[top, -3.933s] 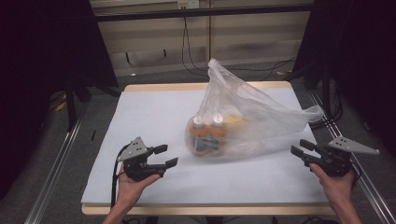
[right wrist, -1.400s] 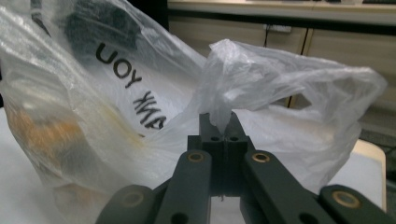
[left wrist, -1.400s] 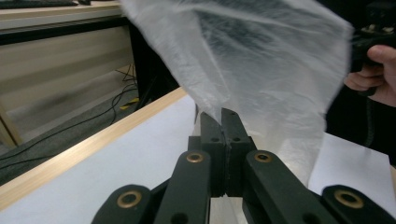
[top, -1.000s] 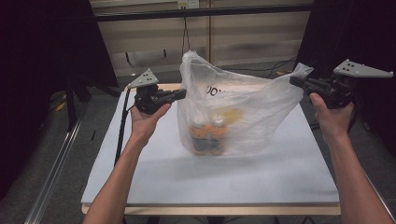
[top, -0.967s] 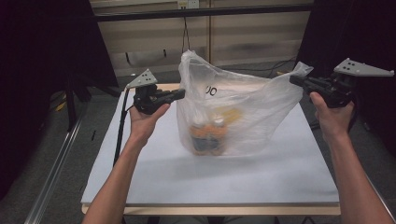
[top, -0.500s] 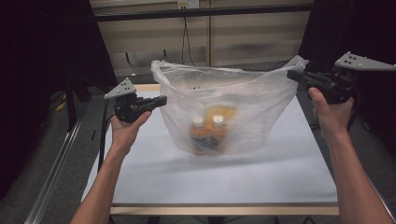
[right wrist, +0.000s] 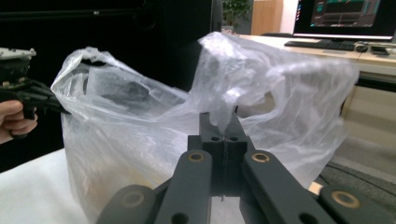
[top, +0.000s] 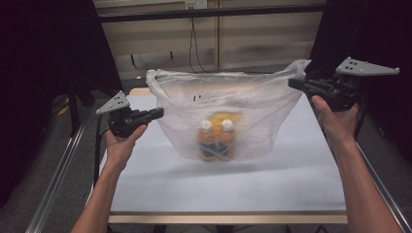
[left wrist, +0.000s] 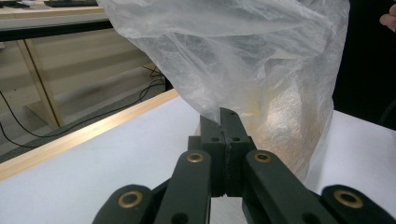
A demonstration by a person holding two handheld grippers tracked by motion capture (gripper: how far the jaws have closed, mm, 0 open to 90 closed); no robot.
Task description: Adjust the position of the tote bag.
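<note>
Plastic bag (top: 228, 114), thin and limp, hangs stretched between our left gripper (top: 156, 113) and right gripper (top: 295, 83), both clamped on its rim; the two bottles (top: 215, 141) weigh it, so we grip handles.

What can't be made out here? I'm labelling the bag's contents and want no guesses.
- High view: labels on the two bottles are blurred by the plastic bag.
- Left gripper view: bottles are only an orange haze behind the crinkled film.
- Right gripper view: left tongs are partly veiled by the bag.

Clear plastic bag (top: 228, 114), stretched wide open
</note>
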